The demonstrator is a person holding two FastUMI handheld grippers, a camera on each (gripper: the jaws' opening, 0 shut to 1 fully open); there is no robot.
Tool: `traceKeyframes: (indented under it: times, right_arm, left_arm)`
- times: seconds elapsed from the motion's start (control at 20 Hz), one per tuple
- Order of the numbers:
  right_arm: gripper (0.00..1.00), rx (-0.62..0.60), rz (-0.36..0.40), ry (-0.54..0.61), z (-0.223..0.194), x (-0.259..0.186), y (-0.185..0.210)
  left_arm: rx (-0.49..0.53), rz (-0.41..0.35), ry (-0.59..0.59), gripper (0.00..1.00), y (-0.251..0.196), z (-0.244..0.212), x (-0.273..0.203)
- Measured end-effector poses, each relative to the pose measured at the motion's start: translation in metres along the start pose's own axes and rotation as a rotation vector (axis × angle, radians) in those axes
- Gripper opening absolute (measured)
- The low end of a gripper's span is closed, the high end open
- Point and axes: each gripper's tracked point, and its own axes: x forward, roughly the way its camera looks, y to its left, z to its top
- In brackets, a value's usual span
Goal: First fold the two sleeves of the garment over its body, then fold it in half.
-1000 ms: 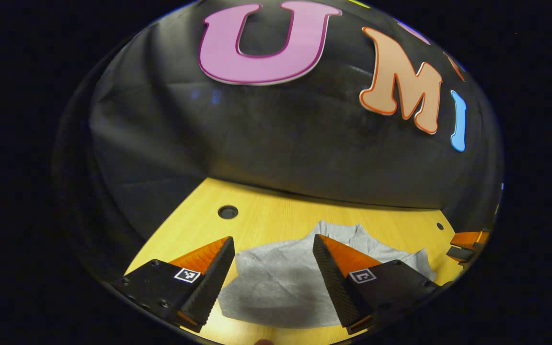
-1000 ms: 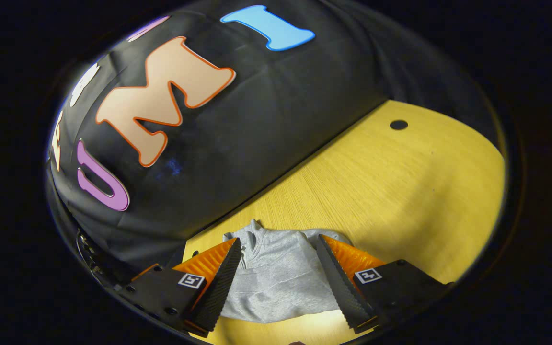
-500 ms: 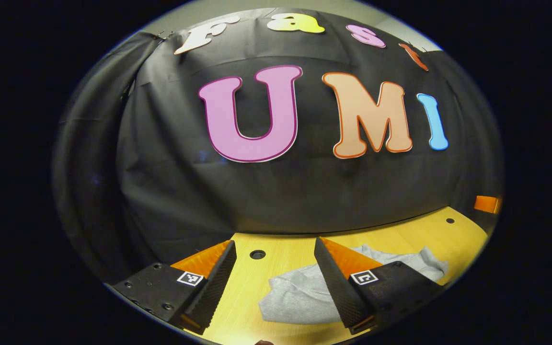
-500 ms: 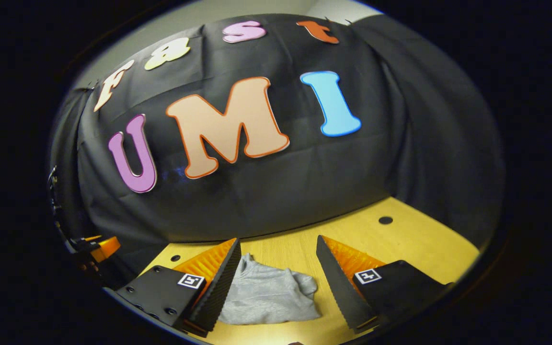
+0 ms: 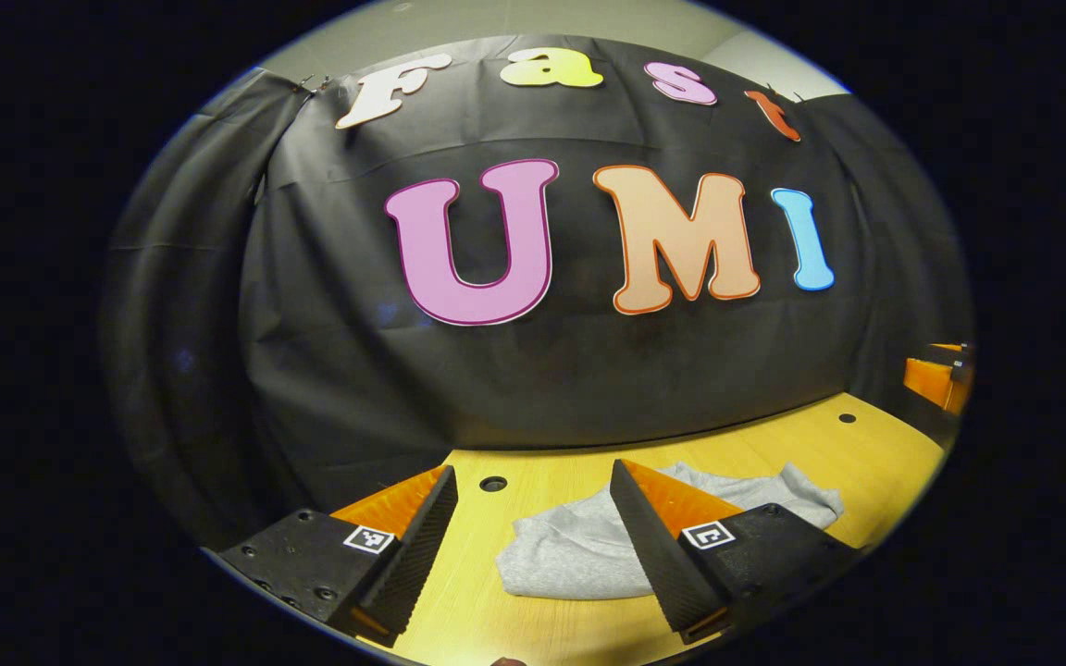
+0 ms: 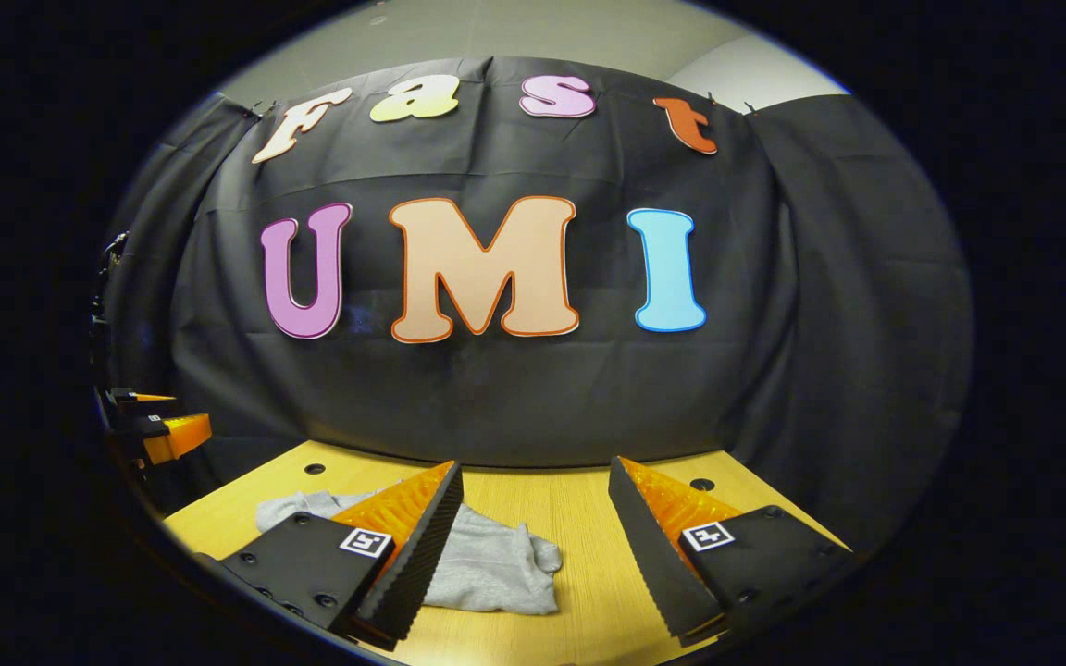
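Yellow wood-grain tabletop [image 5: 774,453] runs up to the black cloth wall, and the folded grey fabric garment [image 5: 579,555] lies on it. Left gripper [image 5: 533,546] spread wide, empty, garment at four o'clock; right gripper [image 6: 538,546] likewise released, garment [image 6: 487,573] at eight o'clock.

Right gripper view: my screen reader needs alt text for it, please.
A grey garment lies folded in a compact bundle on a yellow wooden table, in front of the open right gripper. Black cloth backs the table.
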Motion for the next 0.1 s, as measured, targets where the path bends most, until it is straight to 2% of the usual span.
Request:
traceKeyframes:
  times: [0.1]
  right_arm:
    - [0.95,-0.004,-0.003,-0.012,0.0045,-0.006,-0.0003]
  left_arm:
    - [0.01,0.01,-0.005,0.96,0.004,-0.0009,-0.0066]
